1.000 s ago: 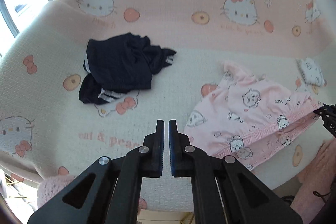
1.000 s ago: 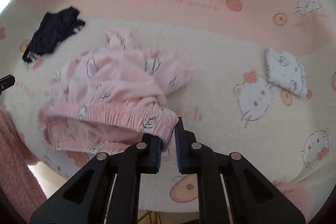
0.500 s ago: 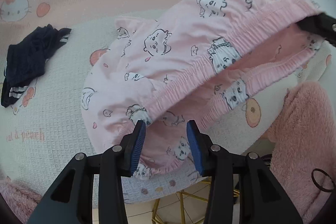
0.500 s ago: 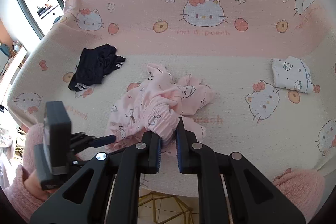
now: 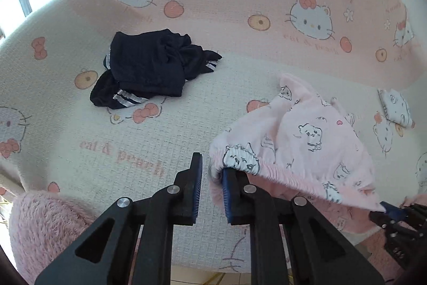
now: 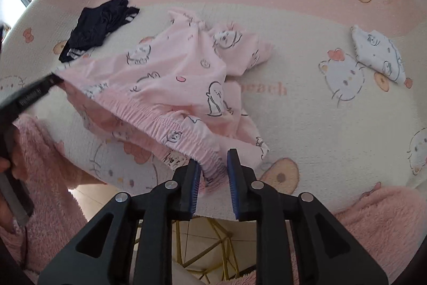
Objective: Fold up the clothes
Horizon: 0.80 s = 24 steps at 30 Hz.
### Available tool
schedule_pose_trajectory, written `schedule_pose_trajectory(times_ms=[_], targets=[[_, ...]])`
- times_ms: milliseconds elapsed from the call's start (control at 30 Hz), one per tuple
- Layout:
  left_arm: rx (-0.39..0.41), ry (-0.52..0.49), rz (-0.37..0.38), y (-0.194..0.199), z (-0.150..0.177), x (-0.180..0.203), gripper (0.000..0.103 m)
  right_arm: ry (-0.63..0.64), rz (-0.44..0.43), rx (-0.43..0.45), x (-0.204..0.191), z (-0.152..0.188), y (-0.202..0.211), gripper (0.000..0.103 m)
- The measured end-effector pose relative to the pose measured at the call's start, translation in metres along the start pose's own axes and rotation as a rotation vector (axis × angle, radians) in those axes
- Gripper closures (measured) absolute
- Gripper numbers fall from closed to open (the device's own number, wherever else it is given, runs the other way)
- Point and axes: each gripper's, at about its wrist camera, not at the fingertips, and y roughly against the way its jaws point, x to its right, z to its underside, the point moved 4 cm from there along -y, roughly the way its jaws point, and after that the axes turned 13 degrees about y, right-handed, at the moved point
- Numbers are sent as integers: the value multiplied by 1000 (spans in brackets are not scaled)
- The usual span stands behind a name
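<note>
Pink pyjama shorts (image 5: 307, 140) with a cartoon print are stretched by the waistband above the couch cover; they also show in the right wrist view (image 6: 170, 87). My left gripper (image 5: 212, 183) is open, and one waistband corner hangs over its right finger. My right gripper (image 6: 213, 172) is open with the other waistband corner lying between its fingers. The left gripper's tip also appears in the right wrist view (image 6: 53, 80) at the shorts' far corner.
A crumpled navy garment (image 5: 149, 68) with white stripes lies on the left of the Hello Kitty couch cover (image 5: 133, 140). A folded white printed garment (image 6: 379, 55) lies at the right. The person's fuzzy pink sleeves sit at the bottom corners. Floor and a gold frame show below the couch edge.
Both grippers have opened on the waistband. The shorts have been spread wide and lowered toward the couch cover. The left gripper has swung back to face the navy garment.
</note>
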Motion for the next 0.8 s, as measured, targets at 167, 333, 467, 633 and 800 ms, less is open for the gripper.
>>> schedule_pose_trajectory(times_ms=[167,333,467,633,800], targets=[[-75,-9,48,-22,24,-3,88,32,14,-24,-13,12,-32,83],[-244,33,157,-52,52,3,88,13,-3,-53,-9,23,-50,83],[-251,15,202,-56,56,14,93,-14,-21,-70,1,27,-64,84],[-183,5,245,-33,50,17,96,-70,-43,-17,14,25,-52,93],[-104,33,311,10,31,9,96,-143,-46,110,35,18,0,93]])
